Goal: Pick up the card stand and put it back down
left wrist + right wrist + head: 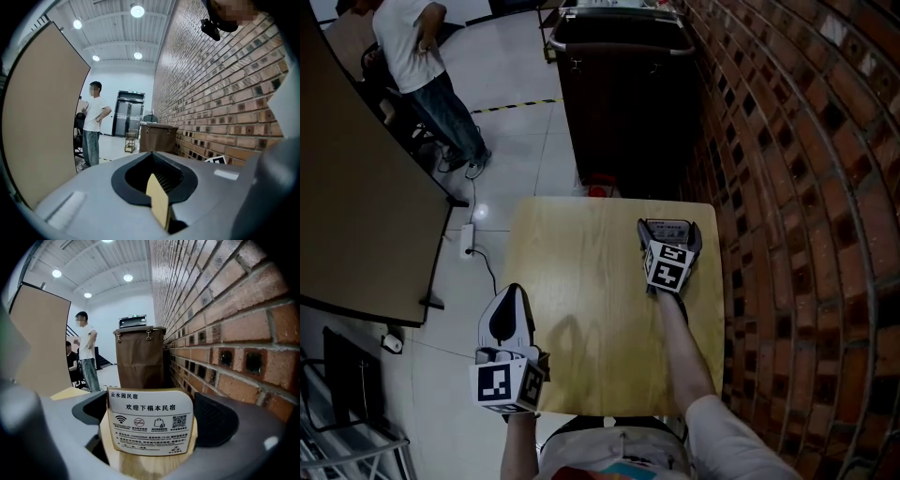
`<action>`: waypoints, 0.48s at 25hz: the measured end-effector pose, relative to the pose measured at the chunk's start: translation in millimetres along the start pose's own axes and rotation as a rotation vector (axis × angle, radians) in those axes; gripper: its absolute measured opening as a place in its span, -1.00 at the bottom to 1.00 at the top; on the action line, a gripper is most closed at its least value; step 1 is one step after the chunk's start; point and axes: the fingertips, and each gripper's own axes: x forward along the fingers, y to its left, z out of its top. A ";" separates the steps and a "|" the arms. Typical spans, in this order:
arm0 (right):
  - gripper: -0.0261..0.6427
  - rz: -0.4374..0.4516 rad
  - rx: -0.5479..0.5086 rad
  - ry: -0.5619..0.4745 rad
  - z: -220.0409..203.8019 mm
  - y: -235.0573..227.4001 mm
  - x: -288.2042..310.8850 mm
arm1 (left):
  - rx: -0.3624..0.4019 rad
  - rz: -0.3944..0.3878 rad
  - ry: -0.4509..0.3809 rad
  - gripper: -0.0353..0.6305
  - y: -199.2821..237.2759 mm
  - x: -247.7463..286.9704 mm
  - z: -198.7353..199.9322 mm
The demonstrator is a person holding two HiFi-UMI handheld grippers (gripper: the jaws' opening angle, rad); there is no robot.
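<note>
The 1 card stand [150, 420] sits between the 2 jaws of the right gripper [669, 227], over the far right part of the 1 wooden table [581, 281], and the jaws press on both its sides. The left gripper [512, 296] is by the table's near left edge, its 2 jaws closed together with nothing in them. Past the table's far end are 1 brown bin [623, 103] and 1 standing person [417, 47].

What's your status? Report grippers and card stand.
Left hand-held gripper shut, empty. Right hand-held gripper straddles card stand, grip unconfirmed. Stand upright near table far edge. No obstruction seen.
</note>
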 end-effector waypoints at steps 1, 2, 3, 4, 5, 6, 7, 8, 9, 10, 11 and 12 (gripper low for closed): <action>0.72 0.001 -0.001 0.003 -0.3 0.3 0.1 | -0.001 0.001 -0.001 -0.88 0.9 -0.5 0.9; 0.72 0.003 -0.006 0.006 -0.7 0.6 0.2 | -0.001 0.002 -0.002 -0.88 1.7 -1.0 1.6; 0.72 0.003 -0.014 0.009 -0.9 0.7 0.2 | 0.000 0.002 -0.003 -0.88 2.4 -1.6 1.8; 0.72 0.003 -0.023 0.009 -0.7 0.8 0.0 | 0.002 0.001 -0.005 -0.88 3.4 -2.4 1.3; 0.72 0.002 -0.032 0.007 0.2 1.0 -0.5 | 0.005 -0.001 -0.010 -0.88 4.8 -3.6 0.3; 0.72 -0.001 -0.038 0.003 1.7 1.2 -1.2 | 0.008 -0.003 -0.017 -0.88 6.6 -5.1 -0.9; 0.72 -0.005 -0.041 0.000 3.6 1.4 -1.9 | 0.009 -0.002 -0.020 -0.88 8.2 -6.7 -1.1; 0.72 -0.009 -0.043 -0.005 6.1 1.3 -3.2 | 0.007 0.001 -0.019 -0.88 9.2 -8.3 -0.1; 0.72 -0.014 -0.043 -0.012 9.4 1.2 -5.5 | 0.005 0.004 -0.014 -0.88 9.9 -9.9 1.3; 0.72 -0.016 -0.043 -0.024 14.0 1.3 -9.3 | 0.004 0.004 -0.010 -0.88 10.4 -11.5 2.3; 0.72 -0.015 -0.041 -0.043 20.6 2.1 -15.3 | 0.004 0.003 -0.011 -0.88 11.1 -12.9 3.3; 0.72 -0.010 -0.036 -0.069 29.3 3.7 -23.9 | 0.003 0.004 -0.016 -0.88 12.1 -13.9 5.0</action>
